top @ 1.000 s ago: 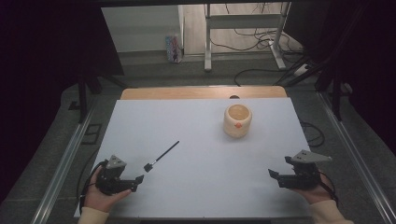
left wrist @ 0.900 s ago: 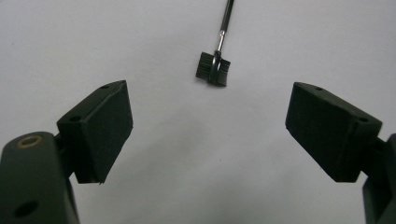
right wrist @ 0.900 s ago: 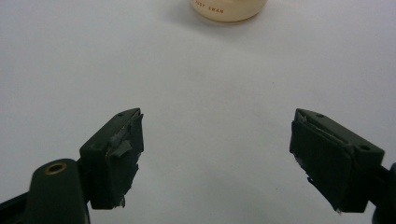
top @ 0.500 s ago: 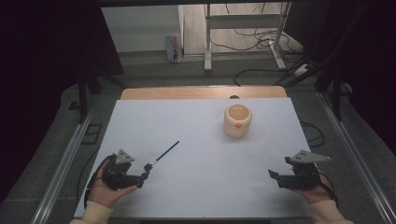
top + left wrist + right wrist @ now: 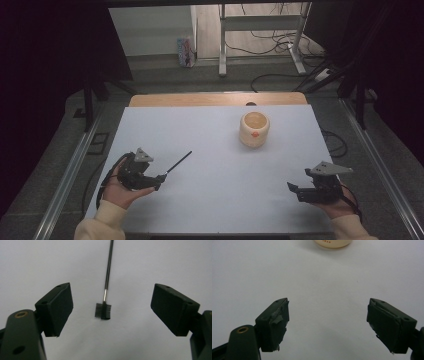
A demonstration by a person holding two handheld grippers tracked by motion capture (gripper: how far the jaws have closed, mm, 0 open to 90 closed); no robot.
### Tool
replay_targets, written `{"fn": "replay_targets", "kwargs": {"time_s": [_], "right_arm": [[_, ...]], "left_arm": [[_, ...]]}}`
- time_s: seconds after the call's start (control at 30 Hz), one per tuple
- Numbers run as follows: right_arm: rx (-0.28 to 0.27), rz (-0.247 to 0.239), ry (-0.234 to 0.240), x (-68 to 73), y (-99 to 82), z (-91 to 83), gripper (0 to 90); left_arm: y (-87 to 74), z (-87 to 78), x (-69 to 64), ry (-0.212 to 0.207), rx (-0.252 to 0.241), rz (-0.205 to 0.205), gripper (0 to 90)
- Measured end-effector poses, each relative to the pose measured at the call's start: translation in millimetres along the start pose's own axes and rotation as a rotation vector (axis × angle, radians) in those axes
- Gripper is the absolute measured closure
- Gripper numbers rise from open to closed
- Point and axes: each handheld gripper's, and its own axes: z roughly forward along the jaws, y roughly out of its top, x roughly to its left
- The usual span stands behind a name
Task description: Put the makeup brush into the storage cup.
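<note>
The left tongs [image 5: 161, 177] sit low over the near-left part of the white surface [image 5: 210, 150], held in the person's left hand [image 5: 117, 187], with the jaws spread wide and gripping nothing. In the left gripper view the brush [image 5: 104, 293] lies flat on the surface between those jaws: its small dark bristle head points toward the tongs, a short metal collar sits just beyond the head, and the thin black handle runs straight away. In the high view the brush [image 5: 176, 163] starts just beyond the jaw tips and slants off to the far right.

To take it cleanly, I would judge the best bite to be on the collar or the first stretch of handle, not on the bristles, which would likely squash and let it swivel. The head sits near the middle of the gap, so little sideways correction seems needed. The handle is thin and lies flush, so the jaw tips probably have to come right down to the surface before closing, and closing slowly should keep the brush from skating off or flicking up.

The right tongs [image 5: 293, 189] rest at the near right, likewise spread and empty, well apart from the brush. Farther off, right of centre, stands a cream cup [image 5: 254, 129], upright, mouth up, a likely place to put the brush.
</note>
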Motion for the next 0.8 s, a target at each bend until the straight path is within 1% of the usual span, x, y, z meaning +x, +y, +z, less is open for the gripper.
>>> {"fn": "replay_targets", "kwargs": {"time_s": [0.13,0.2,0.23,0.33,0.37,0.5,0.73,0.8], "right_arm": [[0.000,-0.003,0.000,0.4,-0.4,-0.4,18.2],[0.000,-0.002,-0.001,0.5,-0.5,-0.2,18.2],[0.001,-0.003,-0.001,0.6,-0.6,-0.1,18.2],[0.002,-0.005,-0.001,0.8,-0.7,-0.1,18.2],[0.004,-0.007,0.000,0.6,-0.9,0.3,18.2],[0.010,-0.007,-0.001,0.6,-1.2,0.4,18.2],[0.016,-0.010,-0.001,1.2,-1.2,0.9,18.3],[0.017,-0.010,-0.002,1.2,-1.3,1.5,18.3]], "left_arm": [[7.2,6.7,-1.1,-0.016,0.022,0.015,20.3],[9.9,10.6,-0.6,-0.017,0.039,0.018,20.7],[11.3,13.4,0.2,-0.020,0.051,0.017,21.0],[12.1,15.7,1.1,-0.024,0.060,0.015,21.6],[12.6,17.2,2.4,-0.023,0.071,0.015,21.9],[14.1,19.4,4.7,-0.027,0.076,0.010,22.2],[17.4,21.5,7.6,-0.026,0.087,0.016,23.1],[20.5,21.6,9.1,-0.025,0.096,0.021,23.4]]}}
